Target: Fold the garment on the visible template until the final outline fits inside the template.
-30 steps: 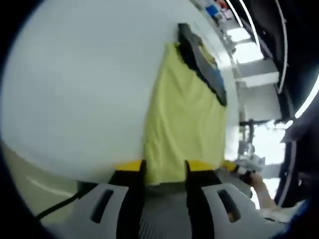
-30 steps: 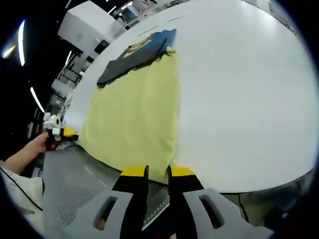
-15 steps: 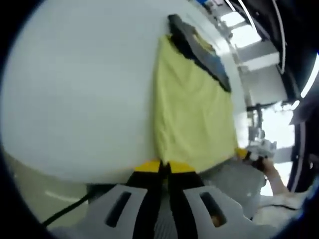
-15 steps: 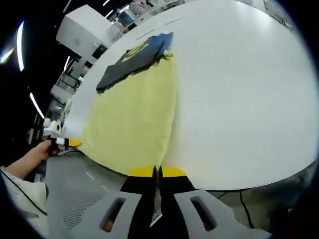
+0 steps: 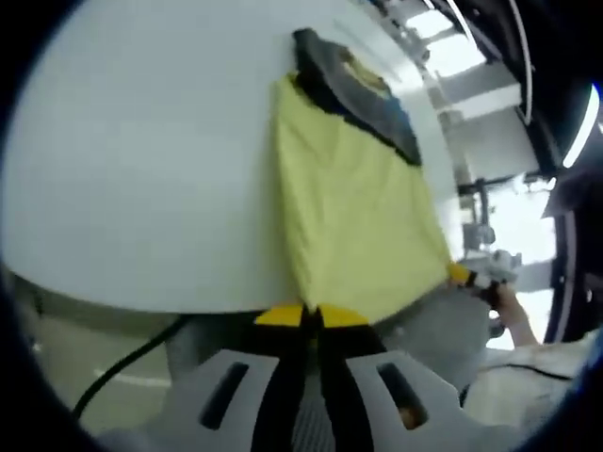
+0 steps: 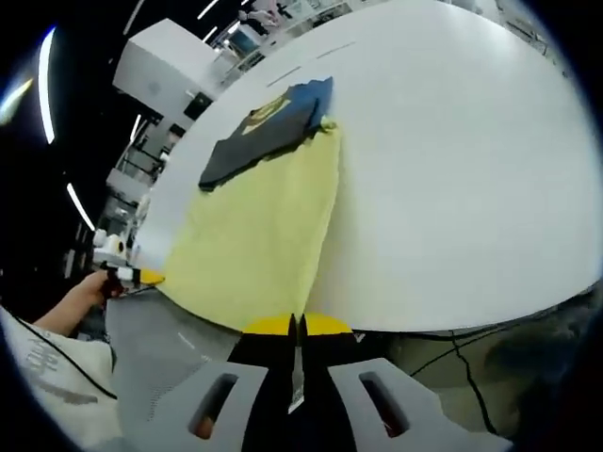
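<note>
- The yellow garment [image 5: 353, 212] lies spread on the white table [image 5: 141, 169], running from the near edge toward the far edge; its near hem hangs just over the near edge.
- A dark cloth [image 5: 353, 89] with a yellow and blue print lies across the garment's far end, touching it.
- In the left gripper view, the left gripper [image 5: 311, 315] sits at the near edge with its yellow-tipped jaws pressed together on the garment's near left corner.
- The same view shows the right gripper [image 5: 464, 275] at the garment's near right corner, held by a hand [image 5: 513, 315]; whether those jaws grip the fabric cannot be told from here.
- In the right gripper view, the garment [image 6: 264, 235] reaches from the near edge up to the dark cloth [image 6: 264, 127], with bare table [image 6: 452, 169] to its right.
- The right gripper [image 6: 294, 325] has its jaws closed on the garment's near right corner, a thin strip of fabric showing between them.
- This view also shows the left gripper [image 6: 141, 277] at the garment's other near corner, held by a hand [image 6: 80, 301], and grey mesh [image 6: 160, 372] below the near edge.
- No container is in view.
</note>
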`<state>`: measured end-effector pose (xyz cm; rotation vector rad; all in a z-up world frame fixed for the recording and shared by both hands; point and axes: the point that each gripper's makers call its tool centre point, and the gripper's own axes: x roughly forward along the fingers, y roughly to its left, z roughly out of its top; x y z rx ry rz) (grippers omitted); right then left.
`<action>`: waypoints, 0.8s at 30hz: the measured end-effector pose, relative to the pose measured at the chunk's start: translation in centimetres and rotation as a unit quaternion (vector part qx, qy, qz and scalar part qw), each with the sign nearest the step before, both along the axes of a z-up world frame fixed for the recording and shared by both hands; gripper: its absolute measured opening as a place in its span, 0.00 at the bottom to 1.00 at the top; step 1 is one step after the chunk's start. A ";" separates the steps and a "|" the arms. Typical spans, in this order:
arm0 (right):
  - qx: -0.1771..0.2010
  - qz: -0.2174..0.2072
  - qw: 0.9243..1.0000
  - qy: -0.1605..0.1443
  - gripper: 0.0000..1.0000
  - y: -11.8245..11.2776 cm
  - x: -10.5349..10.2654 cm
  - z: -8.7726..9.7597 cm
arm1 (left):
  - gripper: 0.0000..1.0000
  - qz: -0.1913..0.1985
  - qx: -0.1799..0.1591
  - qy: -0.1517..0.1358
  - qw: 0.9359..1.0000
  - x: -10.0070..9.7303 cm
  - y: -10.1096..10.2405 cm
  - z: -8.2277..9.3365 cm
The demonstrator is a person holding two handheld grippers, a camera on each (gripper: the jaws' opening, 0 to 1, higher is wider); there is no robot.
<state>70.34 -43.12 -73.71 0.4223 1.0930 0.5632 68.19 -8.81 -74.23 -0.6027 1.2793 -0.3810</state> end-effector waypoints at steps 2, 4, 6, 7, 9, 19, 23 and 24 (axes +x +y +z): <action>0.000 0.007 1.000 0.000 0.02 0.0 -0.5 0.3 | 0.00 -0.006 -0.001 -0.003 1.000 -0.3 0.0 0.5; 0.000 0.010 1.000 -0.001 0.02 0.0 -0.8 0.5 | 0.00 -0.010 -0.002 -0.004 1.000 -0.7 -0.2 0.9; 0.002 0.008 1.000 -0.003 0.02 0.0 -1.0 0.9 | 0.00 -0.013 -0.005 -0.007 1.000 -1.1 -0.6 1.5; 0.003 0.006 1.000 -0.004 0.02 0.0 -1.2 1.2 | 0.00 -0.014 -0.008 -0.007 1.000 -1.3 -0.7 1.9; 0.007 -0.001 1.000 -0.009 0.02 0.0 -1.3 1.7 | 0.00 -0.019 -0.010 -0.012 1.000 -1.6 -0.9 2.3; 0.022 -0.016 0.999 -0.023 0.02 -0.4 -2.5 3.8 | 0.00 -0.006 -0.030 -0.025 0.999 -3.1 -1.4 4.9; 0.029 -0.023 0.999 -0.023 0.02 -0.7 -3.1 4.3 | 0.00 -0.002 -0.038 -0.026 0.999 -4.1 -1.7 5.9; 0.029 -0.024 0.999 -0.023 0.02 -0.7 -3.3 4.4 | 0.00 -0.002 -0.040 -0.026 0.999 -4.3 -1.8 6.0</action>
